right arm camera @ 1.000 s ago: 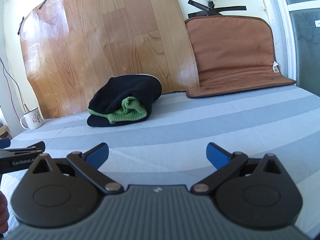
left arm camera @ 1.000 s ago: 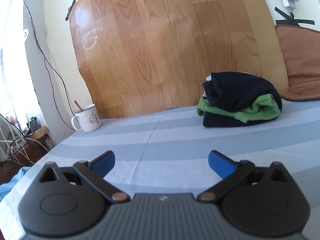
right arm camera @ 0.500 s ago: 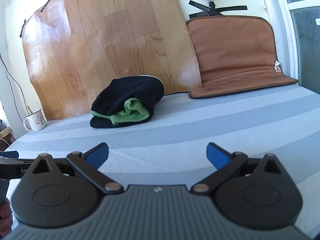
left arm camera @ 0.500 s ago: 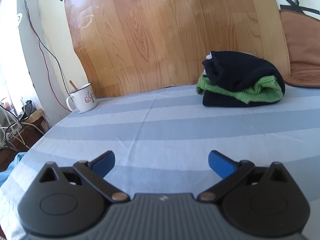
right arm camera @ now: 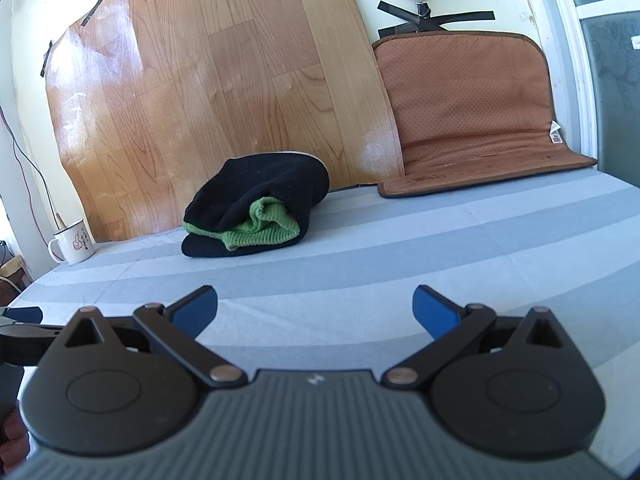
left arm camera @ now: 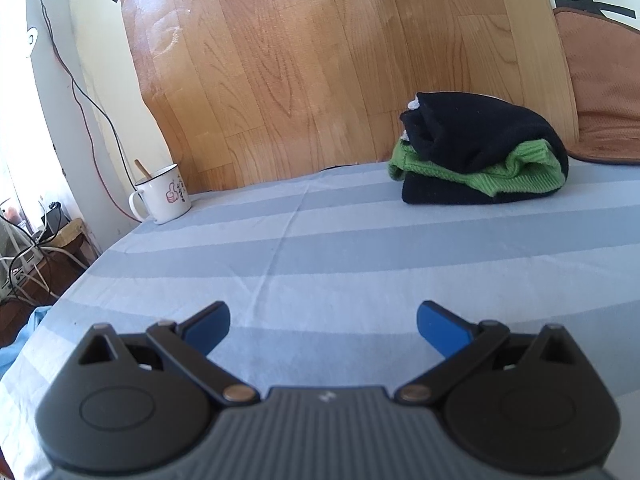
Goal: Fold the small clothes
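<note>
A folded pile of small clothes, black (left arm camera: 480, 136) with a green knit piece (left arm camera: 516, 174) between the layers, lies at the back of the blue striped bed sheet (left arm camera: 340, 264). It also shows in the right wrist view (right arm camera: 260, 208). My left gripper (left arm camera: 323, 330) is open and empty, low over the sheet, well short of the pile. My right gripper (right arm camera: 315, 312) is open and empty, also in front of the pile. The left gripper's finger (right arm camera: 24, 314) shows at the left edge of the right wrist view.
A white enamel mug (left arm camera: 162, 194) with a spoon stands at the back left of the bed. A wood-pattern board (left arm camera: 320, 60) leans on the wall behind. A brown cushion mat (right arm camera: 468, 120) stands at the back right. Cables hang past the bed's left edge.
Both grippers have tilted and shifted slightly; the pile and mug sit lower in the left view than half a second ago. Both grippers stay open. The clothes have not moved.
</note>
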Demonstrator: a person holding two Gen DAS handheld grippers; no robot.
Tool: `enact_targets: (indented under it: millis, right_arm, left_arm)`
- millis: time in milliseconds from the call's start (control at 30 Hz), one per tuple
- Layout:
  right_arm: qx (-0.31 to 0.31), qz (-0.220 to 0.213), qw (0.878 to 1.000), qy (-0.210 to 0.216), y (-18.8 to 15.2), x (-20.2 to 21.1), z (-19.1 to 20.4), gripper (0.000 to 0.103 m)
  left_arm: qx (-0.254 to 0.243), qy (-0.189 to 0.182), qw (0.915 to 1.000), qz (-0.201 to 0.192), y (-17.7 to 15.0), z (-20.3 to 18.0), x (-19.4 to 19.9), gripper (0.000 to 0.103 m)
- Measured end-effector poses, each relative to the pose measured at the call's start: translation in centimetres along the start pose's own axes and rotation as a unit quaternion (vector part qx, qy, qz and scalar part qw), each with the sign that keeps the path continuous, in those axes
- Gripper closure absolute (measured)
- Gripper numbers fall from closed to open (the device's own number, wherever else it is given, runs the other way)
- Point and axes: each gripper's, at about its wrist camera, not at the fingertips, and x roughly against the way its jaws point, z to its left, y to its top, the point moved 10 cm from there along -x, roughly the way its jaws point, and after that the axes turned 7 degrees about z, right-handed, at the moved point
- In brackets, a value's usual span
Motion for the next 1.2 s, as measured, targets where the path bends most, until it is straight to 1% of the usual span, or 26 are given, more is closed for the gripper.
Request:
enact_targets:
  millis: [1200]
  right_arm:
    - [-0.004, 0.006, 1.0, 0.008, 0.04, -0.29, 0.01, 0.0]
  left_arm:
    - [-0.008, -0.008, 0.9999, 0.005, -0.08, -0.38, 0.13, 0.0]
